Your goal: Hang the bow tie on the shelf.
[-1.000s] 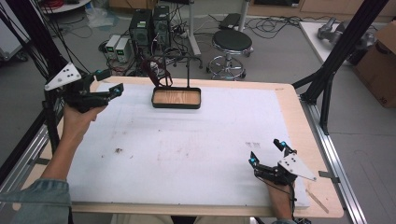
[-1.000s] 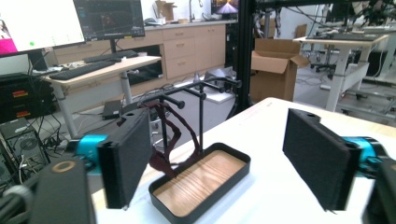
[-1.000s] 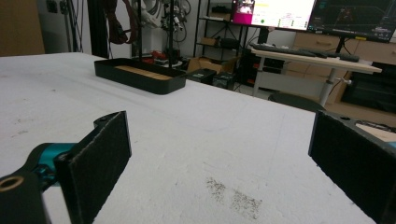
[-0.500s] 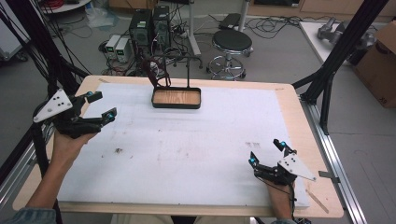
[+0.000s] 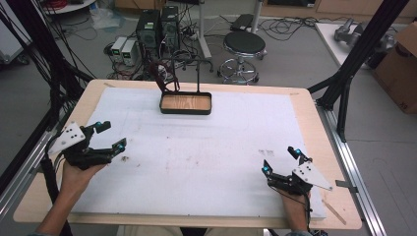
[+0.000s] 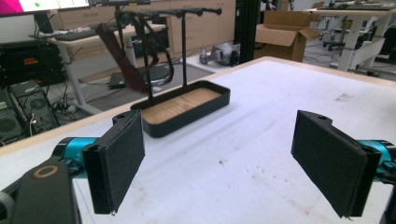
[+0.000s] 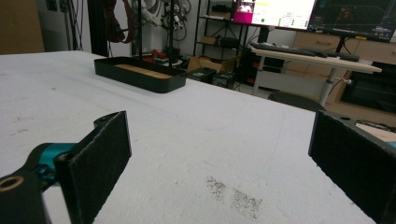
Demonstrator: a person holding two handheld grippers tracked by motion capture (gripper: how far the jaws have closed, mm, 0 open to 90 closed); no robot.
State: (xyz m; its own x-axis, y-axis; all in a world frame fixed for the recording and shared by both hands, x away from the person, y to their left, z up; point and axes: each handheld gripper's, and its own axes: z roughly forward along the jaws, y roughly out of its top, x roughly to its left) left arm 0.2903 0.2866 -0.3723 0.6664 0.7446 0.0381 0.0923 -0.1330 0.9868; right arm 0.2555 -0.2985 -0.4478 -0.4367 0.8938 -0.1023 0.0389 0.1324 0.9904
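A black tray (image 5: 186, 111) with a wooden floor stands at the far middle of the table, with a T-shaped black stand rising from it and a dark red strap (image 5: 161, 77) draped over the stand's bar. The tray (image 6: 205, 103) with its strap (image 6: 120, 56) lies ahead in the left gripper view, and farther off as the tray (image 7: 140, 77) in the right gripper view. My left gripper (image 5: 110, 135) is open over the table's left side, nothing between its pads. My right gripper (image 5: 280, 161) is open near the front right, also empty.
A white foam sheet (image 5: 206, 147) covers the wooden table top (image 5: 314, 113), with dark smudges in places. A wooden stick (image 5: 335, 211) lies by the front right corner. Black frame posts stand at both sides; a stool (image 5: 244, 45) and computers (image 5: 157, 27) stand behind the table.
My left gripper has come down and toward the front left, from near the table's back left to low over the foam sheet. The right gripper has stayed put.
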